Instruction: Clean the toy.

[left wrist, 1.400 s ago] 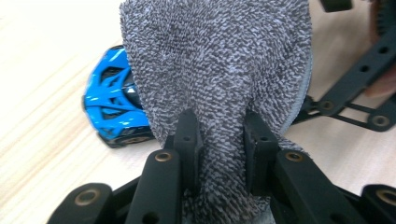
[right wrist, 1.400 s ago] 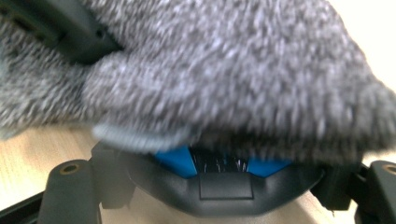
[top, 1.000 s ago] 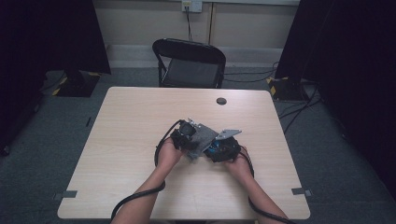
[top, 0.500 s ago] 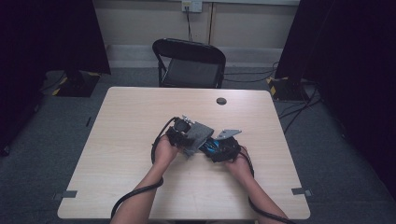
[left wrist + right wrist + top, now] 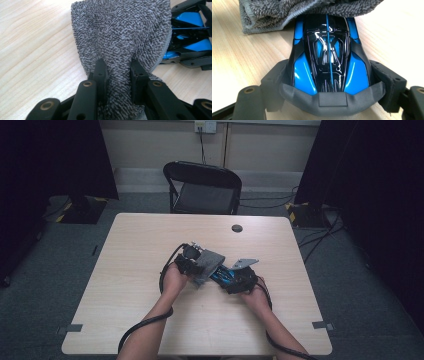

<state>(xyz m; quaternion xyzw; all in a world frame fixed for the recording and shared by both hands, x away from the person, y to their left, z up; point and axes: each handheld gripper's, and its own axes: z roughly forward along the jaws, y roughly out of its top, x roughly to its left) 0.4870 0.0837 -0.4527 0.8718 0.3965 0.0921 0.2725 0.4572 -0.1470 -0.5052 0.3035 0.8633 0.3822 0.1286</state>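
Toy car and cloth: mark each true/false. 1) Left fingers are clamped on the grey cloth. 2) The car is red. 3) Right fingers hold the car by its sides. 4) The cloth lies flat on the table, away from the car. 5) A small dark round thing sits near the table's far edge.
1) True: the left gripper pinches the grey cloth.
2) False: the toy car is blue and black.
3) True: the right gripper has its fingers against both sides of the car.
4) False: the cloth is bunched and drapes over one end of the car.
5) True: a small dark round thing lies on the table near the far edge.
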